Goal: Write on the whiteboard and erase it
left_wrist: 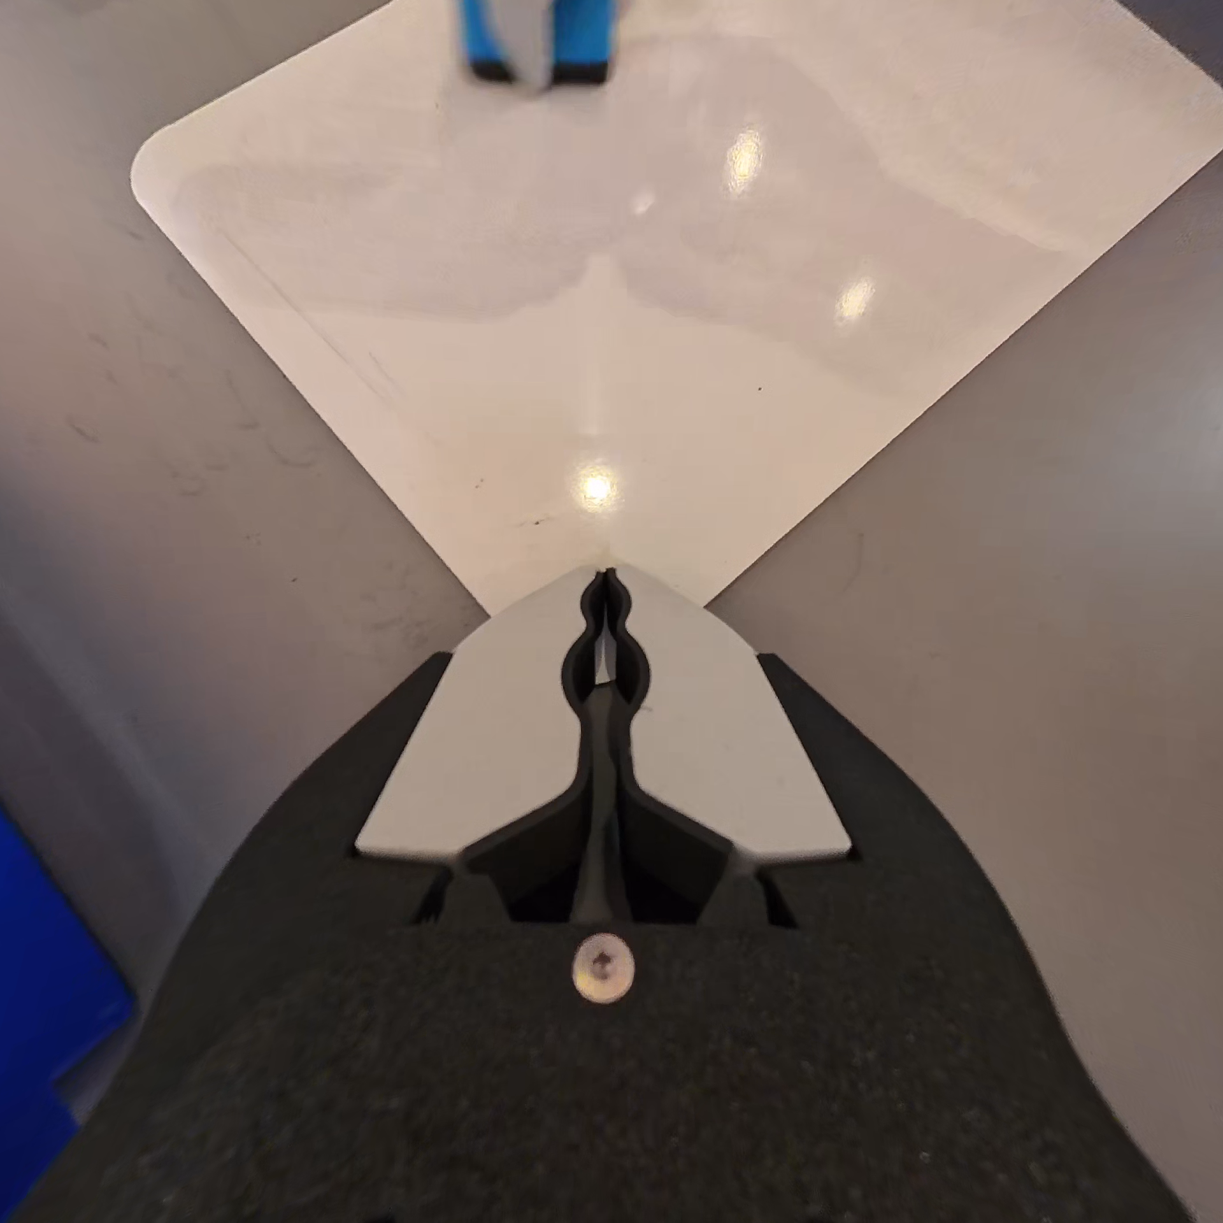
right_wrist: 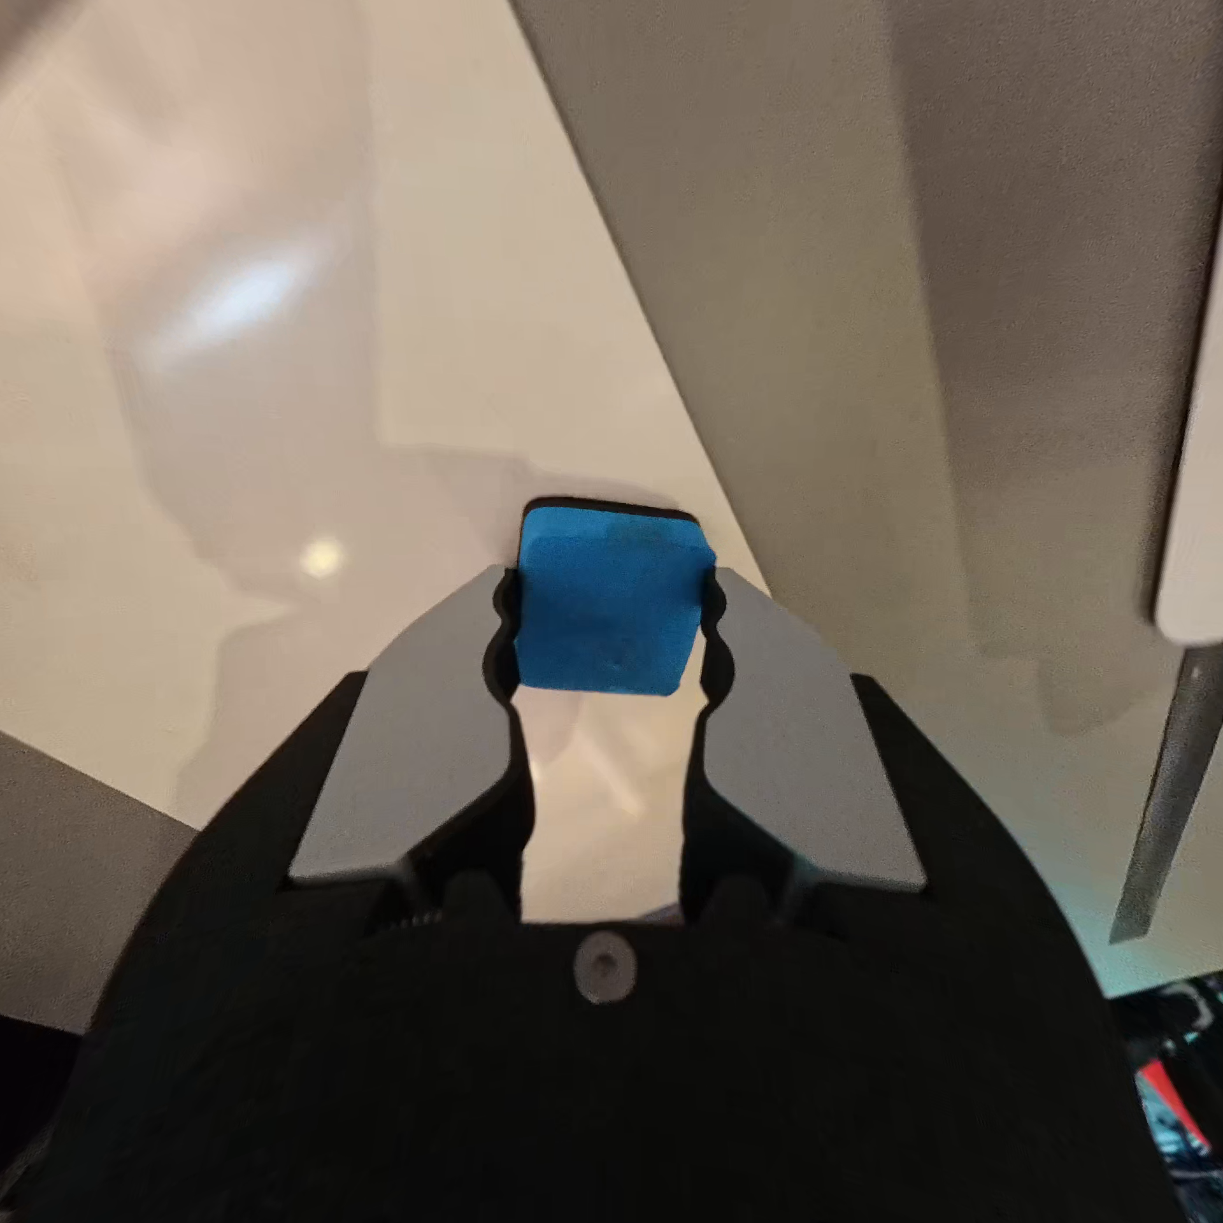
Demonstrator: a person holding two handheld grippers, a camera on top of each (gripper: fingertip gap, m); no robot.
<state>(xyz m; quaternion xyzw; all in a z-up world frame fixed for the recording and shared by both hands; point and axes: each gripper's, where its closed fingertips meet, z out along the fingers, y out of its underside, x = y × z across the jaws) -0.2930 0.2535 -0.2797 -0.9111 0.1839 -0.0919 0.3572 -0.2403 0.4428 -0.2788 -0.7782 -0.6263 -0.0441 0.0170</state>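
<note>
Both tongs are mine. My left tongs (left_wrist: 605, 574) sit at the lower middle of the left wrist view with their grey fingers (left_wrist: 503, 721) pressed together at the tips; a thin white sliver shows in the small gap behind the tips, at the whiteboard's near corner, but I cannot tell whether it is pinched. That whiteboard (left_wrist: 463, 344) lies flat on a grey table (left_wrist: 165, 463), turned like a diamond, filling the middle and upper part of that frame. Its glossy face shows lamp glints and faint smeared traces, with a few small dark specks near the lower corner. At the top edge of the same view, blurred, a blue eraser (left_wrist: 539, 40) with a black underside stands on the board between the fingers of my right tongs (left_wrist: 535, 73).

My right tongs (right_wrist: 607, 589), in the middle of the right wrist view, are pinching the blue eraser (right_wrist: 609, 602) by its two sides, fingers (right_wrist: 423, 715) spread just to its width. The eraser's dark felt edge rests on the whiteboard (right_wrist: 198, 397), close to the board's right edge. Grey table (right_wrist: 860, 265) fills the upper right. A dark slanted bar (right_wrist: 1165, 794) hangs under a pale edge at the far right, too blurred to name
</note>
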